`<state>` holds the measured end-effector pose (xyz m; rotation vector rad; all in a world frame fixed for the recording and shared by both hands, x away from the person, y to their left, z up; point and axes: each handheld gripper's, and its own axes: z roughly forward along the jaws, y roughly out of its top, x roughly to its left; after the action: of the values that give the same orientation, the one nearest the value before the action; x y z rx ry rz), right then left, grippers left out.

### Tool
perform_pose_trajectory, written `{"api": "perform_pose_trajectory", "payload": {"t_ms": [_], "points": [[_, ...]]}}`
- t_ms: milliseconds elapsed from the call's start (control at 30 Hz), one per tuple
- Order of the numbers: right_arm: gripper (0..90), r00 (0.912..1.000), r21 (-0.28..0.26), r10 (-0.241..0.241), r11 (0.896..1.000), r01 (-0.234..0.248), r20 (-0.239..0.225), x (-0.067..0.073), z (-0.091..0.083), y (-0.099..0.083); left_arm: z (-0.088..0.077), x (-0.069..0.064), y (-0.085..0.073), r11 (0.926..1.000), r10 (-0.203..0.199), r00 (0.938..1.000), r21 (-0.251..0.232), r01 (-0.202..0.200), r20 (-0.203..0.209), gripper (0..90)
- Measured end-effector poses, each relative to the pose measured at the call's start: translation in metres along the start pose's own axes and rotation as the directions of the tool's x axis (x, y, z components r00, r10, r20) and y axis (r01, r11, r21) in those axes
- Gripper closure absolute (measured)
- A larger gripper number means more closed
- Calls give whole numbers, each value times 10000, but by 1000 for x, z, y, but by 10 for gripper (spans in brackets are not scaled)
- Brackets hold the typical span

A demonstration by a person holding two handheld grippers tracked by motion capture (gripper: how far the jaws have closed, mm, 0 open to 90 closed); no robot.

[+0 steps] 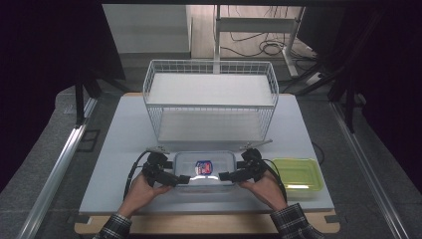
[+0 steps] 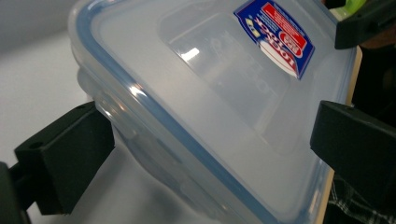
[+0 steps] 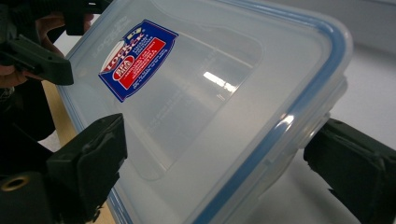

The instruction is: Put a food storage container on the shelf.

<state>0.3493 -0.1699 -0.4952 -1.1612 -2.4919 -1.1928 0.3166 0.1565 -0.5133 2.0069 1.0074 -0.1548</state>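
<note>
A clear plastic container (image 1: 204, 168) with a blue-sealed lid and a blue-and-red label (image 1: 203, 166) lies flat near the table's front edge. My left gripper (image 1: 183, 179) reaches in at its near left side, my right gripper (image 1: 223, 176) at its near right side. In the left gripper view the container (image 2: 201, 93) lies between the wide-spread jaws of the left gripper (image 2: 210, 126). The right gripper view shows the container (image 3: 210, 84) in the same way between the jaws of the right gripper (image 3: 215, 140). I see neither pair pressing on it.
A white wire basket (image 1: 211, 97) stands behind the container at mid-table. A yellow-green lidded box (image 1: 297, 174) sits to the right, close to my right hand. The table's front edge (image 1: 199, 211) runs just below my hands.
</note>
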Motion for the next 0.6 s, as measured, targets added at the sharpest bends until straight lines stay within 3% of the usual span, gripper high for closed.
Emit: {"api": "perform_pose_trajectory", "payload": {"t_ms": [133,267,400,467,600], "points": [[96,9994,236,283,9993,-278,-195,-1,-1,-2,-4,0,-3,9996,-268,9995,91,266,174,39],[198,9994,323,56,9995,-45,-338,2,-13,-7,-13,-2,-7,9996,-290,9993,16,289,238,154],[242,9993,287,2,9996,8,-363,4,-16,-12,-18,-6,-13,9996,-260,9992,-62,262,320,205],[280,9990,228,49,9997,-39,-446,5,-20,-16,-22,-7,-17,9995,-240,9989,-179,248,405,243],[408,9974,-318,292,9990,-314,-664,4,-30,-20,-31,-4,-24,9958,-585,9949,-661,640,824,394]]}}
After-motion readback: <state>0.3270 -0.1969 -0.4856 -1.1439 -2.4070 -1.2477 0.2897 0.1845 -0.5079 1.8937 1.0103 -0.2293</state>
